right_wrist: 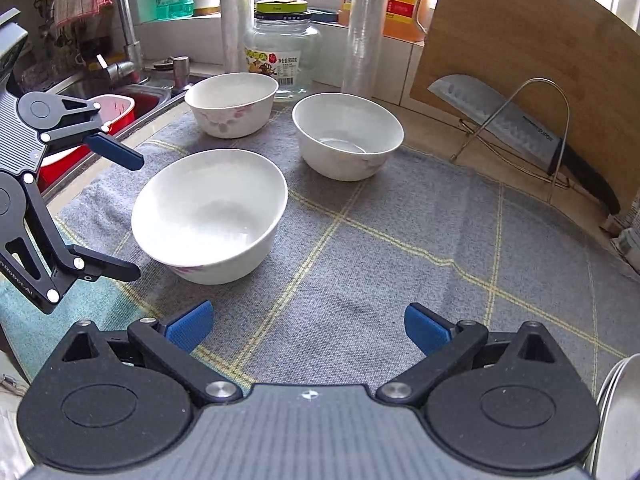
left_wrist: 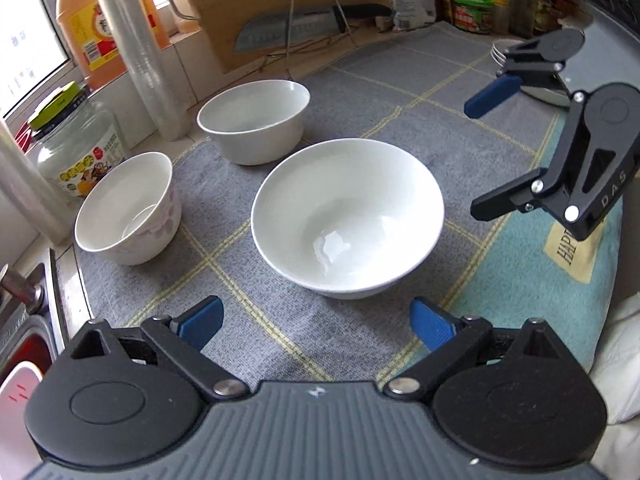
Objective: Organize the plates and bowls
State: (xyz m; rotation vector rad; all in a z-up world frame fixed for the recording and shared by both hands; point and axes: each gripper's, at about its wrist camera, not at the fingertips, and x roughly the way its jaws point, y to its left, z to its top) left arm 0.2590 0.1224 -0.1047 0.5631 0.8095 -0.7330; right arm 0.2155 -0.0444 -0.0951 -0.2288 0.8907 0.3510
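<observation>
Large bowl point(left_wrist: 347, 216) just beyond left claw point(left_wrist: 316, 324)

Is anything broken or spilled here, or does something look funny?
Nothing looks broken or spilled. The three bowls stand upright and empty on the mat. One oddity: a big knife leans on a wire rack against the cutting board.
</observation>
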